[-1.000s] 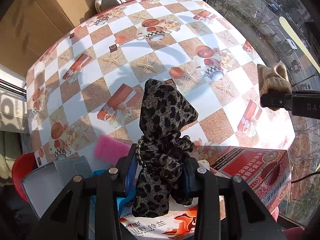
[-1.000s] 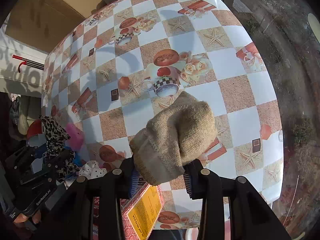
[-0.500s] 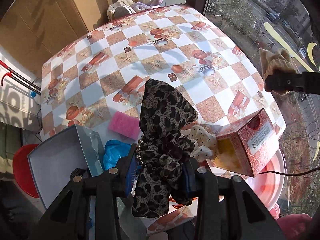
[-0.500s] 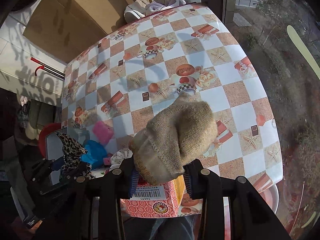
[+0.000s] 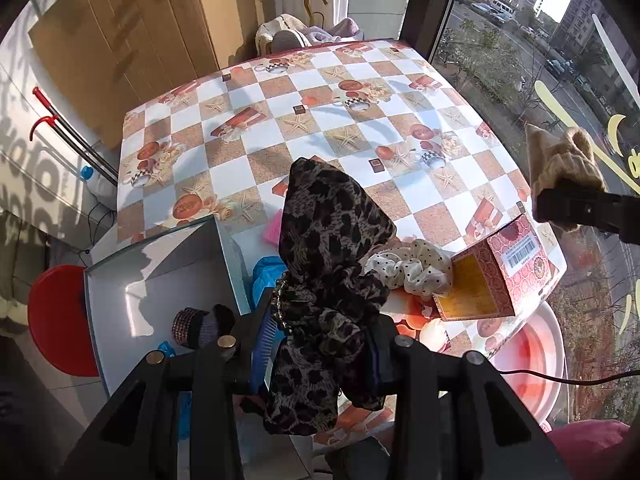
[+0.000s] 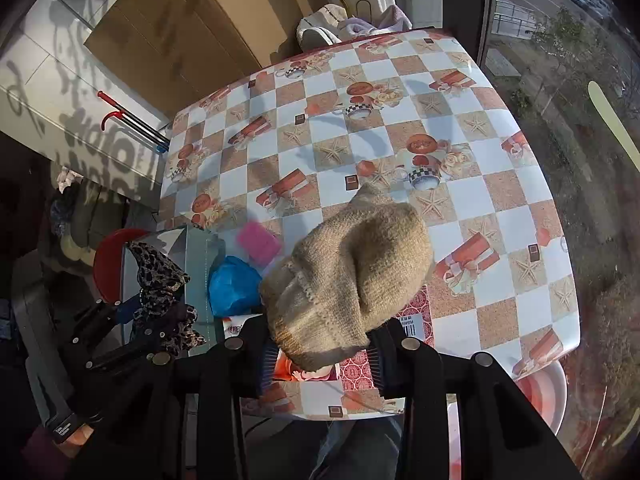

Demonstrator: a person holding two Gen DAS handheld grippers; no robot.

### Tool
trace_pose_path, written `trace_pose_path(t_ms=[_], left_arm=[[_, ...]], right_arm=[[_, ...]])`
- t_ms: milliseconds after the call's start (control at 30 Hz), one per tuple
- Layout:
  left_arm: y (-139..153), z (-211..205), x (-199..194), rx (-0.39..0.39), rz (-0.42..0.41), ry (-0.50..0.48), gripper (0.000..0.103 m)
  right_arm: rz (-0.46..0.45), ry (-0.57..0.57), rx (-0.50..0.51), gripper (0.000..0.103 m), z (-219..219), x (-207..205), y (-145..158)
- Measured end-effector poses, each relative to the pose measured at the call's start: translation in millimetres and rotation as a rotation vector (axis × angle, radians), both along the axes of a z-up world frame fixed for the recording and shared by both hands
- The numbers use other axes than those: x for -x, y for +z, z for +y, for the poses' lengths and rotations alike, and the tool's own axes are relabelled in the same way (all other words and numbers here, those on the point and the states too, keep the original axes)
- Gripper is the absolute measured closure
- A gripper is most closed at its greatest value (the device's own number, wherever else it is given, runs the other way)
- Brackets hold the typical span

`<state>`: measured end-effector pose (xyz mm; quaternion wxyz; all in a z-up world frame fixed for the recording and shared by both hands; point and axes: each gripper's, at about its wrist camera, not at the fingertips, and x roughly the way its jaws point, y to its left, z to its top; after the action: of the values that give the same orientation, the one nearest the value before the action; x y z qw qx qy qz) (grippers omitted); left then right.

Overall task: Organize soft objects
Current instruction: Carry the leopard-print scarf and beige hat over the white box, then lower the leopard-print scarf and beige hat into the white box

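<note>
Raised further above the table (image 5: 248, 152) over the past second, both grippers, with more of the surface and room in view. Left gripper (image 5: 320, 344) clamped on leopard-print cloth (image 5: 328, 256), held aloft over the near edge. Right gripper (image 6: 320, 356) clamped on tan knitted sock (image 6: 352, 272), likewise aloft, above the red box (image 6: 416, 316).

Noted below, near edge: open grey box (image 5: 160, 280) containing a dark beaded item (image 5: 200, 324); blue bag (image 6: 234, 286) just beside it; white polka-dot scrunchie (image 5: 408, 270) touching the open red box (image 5: 496, 276).

Slightly farther in: pink sponge (image 6: 258, 242) lying on the checked cloth.

Beyond the near edge: red stool (image 5: 56, 320) at left, pink basin (image 5: 536, 364) at right.

Far side: cardboard sheet (image 5: 132, 40) leaning against the wall.
</note>
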<state>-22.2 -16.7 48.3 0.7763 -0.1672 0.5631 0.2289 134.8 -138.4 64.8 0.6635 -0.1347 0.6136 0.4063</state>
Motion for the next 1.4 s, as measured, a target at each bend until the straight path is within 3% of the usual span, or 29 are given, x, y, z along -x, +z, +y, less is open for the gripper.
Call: trace_pose_path(t_ms=[533,900,1400], left_arm=[[-4.9,15.2,74.0,0.013,0.01,0.157,0.062],[-5.3,25.3,103.7,0.017,0.0,0.219,0.062],[-8.2,40.9,131.3,0.034,-0.019,0.296,0.062]], right_arm=[[0.061,0.141,0.038,0.064,30.4,66.5,-16.8],[0.042,0.293,0.072,0.064,61.7,112.2,-21.3],[0.017,0.385,0.096,0.064,89.4,138.0,-20.9]])
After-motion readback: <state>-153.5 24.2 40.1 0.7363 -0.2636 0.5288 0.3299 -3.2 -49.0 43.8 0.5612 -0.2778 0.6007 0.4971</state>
